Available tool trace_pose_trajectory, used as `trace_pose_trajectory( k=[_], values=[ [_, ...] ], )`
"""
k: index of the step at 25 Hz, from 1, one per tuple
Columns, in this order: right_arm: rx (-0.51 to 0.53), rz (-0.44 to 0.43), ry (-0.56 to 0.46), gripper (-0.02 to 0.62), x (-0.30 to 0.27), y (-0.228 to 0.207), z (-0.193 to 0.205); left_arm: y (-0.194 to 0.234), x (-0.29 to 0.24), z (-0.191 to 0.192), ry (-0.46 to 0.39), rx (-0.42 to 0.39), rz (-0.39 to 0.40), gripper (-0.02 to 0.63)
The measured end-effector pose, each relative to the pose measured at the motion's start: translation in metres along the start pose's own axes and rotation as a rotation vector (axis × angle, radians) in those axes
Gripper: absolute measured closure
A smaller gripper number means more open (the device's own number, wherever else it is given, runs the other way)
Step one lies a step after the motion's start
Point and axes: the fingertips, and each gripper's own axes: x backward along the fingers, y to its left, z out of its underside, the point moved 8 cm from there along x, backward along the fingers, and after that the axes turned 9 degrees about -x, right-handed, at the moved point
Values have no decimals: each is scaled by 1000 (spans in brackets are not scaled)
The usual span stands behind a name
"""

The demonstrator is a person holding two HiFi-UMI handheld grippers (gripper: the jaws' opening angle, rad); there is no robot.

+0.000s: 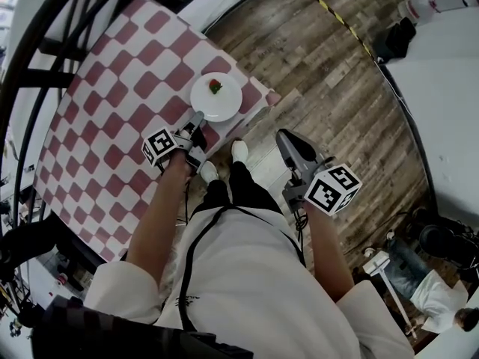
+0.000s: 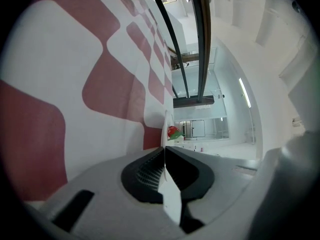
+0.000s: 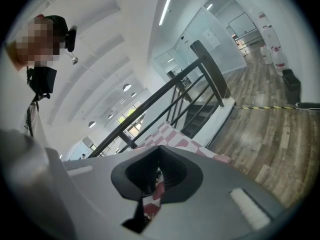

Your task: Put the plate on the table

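Plate (image 1: 228, 105), white, carrying a small red-and-green piece of food (image 1: 215, 87), lies over the corner of the red-and-white chequered table (image 1: 112, 103) nearest your feet; whether it rests on the tabletop or hangs just above it cannot be told. Your left gripper (image 1: 197, 120) clamps the plate's near rim, which shows edge-on between its closed jaws in the left gripper view. Your right gripper (image 1: 283, 137) hangs apart over the wooden floor (image 1: 337, 73), jaws together with nothing between them.
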Motion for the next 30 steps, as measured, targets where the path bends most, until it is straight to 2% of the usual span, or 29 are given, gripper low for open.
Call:
trace_pose_trajectory(
  k=[8, 19, 26, 30],
  values=[
    [-5, 3, -12, 589, 3, -4, -4, -5, -9, -2, 10, -5, -118, 584],
    [9, 7, -41, 588, 10, 0, -8, -1, -19, -3, 22, -20, -233, 571],
    [27, 5, -55, 588, 16, 9, -6, -7, -19, -5, 24, -31, -221, 485],
    [40, -1, -65, 588, 22, 16, -3, -12, -7, -4, 40, -67, -255, 400]
  ],
)
